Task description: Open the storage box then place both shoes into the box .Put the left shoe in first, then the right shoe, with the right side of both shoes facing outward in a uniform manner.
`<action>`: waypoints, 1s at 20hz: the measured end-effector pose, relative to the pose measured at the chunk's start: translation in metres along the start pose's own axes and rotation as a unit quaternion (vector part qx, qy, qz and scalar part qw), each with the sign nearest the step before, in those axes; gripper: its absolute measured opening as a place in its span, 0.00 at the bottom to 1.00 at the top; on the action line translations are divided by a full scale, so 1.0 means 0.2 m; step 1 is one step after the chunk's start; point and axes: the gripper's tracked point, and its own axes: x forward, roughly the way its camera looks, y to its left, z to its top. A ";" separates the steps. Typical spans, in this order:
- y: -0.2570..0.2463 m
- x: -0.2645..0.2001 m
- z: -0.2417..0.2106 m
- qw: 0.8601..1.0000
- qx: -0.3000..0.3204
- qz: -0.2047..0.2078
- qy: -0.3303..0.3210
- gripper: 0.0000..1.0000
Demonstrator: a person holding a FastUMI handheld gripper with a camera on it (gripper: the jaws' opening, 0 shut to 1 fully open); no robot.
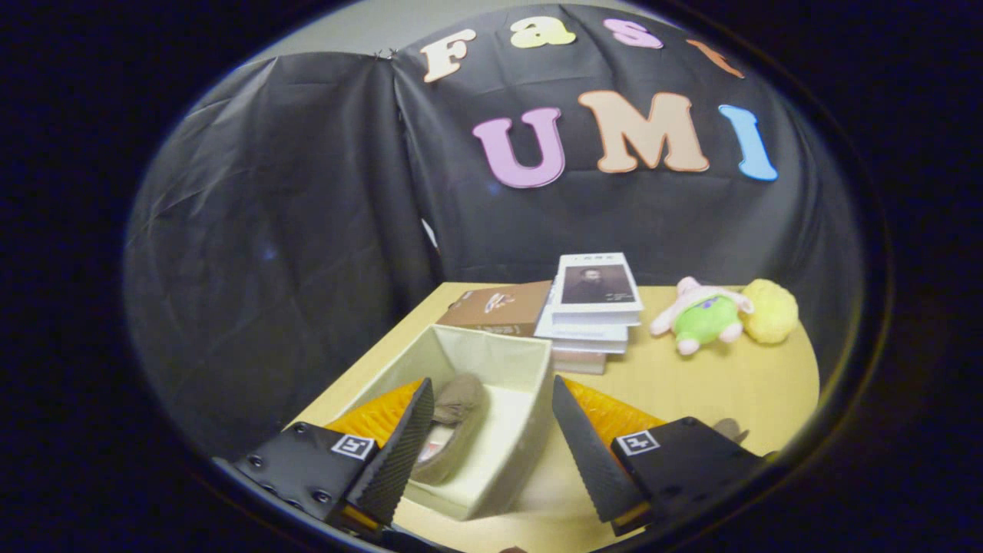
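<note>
On the near left part of the yellow table point(691, 384), an open cream fabric storage box point(503, 349) holds one brown shoe point(453, 407), lying along its left wall just beyond the left finger. The gripper point(491, 445) hovers above the box with its fingers spread wide and holding nothing. The shoe looks light and soft, likely to flex, so the firmer heel or sole edge seems the safest place to grip; a second brown shape peeks out behind the right finger, too hidden to identify.
</note>
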 end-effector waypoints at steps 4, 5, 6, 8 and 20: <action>-0.26 -0.14 0.01 0.999 -0.018 -0.029 -0.014 0.98; -0.34 -0.17 0.00 0.999 -0.022 -0.040 -0.015 0.98; -0.41 -0.21 -0.02 0.998 -0.025 -0.050 -0.014 0.98; -0.55 -0.26 -0.05 0.997 -0.027 -0.069 -0.011 0.98; -1.29 -0.45 -0.50 0.986 -0.014 -0.157 0.061 0.98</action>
